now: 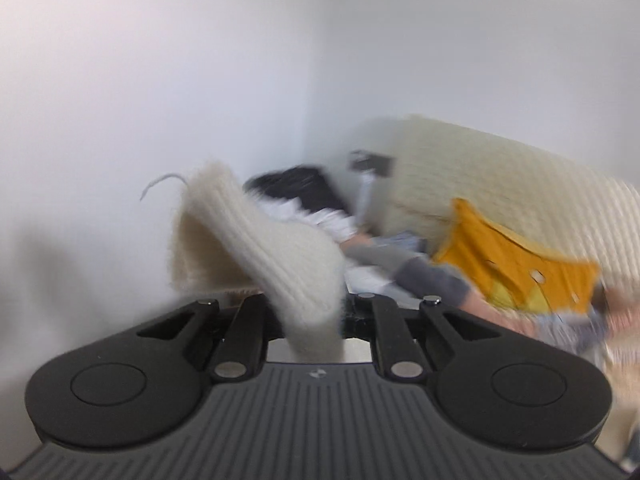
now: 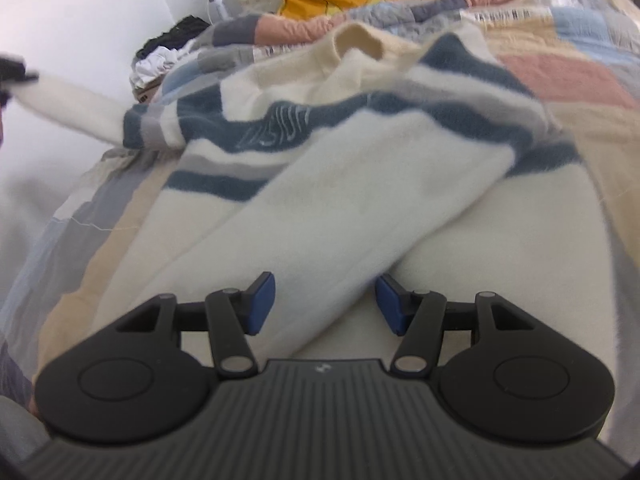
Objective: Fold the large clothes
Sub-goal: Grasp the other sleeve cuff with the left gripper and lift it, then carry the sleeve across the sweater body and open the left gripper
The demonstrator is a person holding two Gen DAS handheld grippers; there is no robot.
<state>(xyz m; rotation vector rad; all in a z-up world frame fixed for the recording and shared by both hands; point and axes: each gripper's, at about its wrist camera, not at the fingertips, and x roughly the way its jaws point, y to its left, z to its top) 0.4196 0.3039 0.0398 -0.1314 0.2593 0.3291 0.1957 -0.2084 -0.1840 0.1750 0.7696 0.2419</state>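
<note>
Sweater [image 2: 320,184] approx half-folded on bed [image 2: 560,76]: right sleeve across body, left gripper [image 1: 316,312] clamps left cuff [image 1: 256,248] aloft, right gripper [image 2: 324,304] wide, holding nothing.

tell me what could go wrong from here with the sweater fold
1. The left tongs pinch only the cuff of the cream sleeve, lifted off the bed; the fuzzy knit could slip out.
2. The right tongs stand open around the other sleeve without pressing it, so the striped sweater may slide on the patchwork quilt.
3. The sweater's body is already bunched, so the fold may turn out uneven.
</note>
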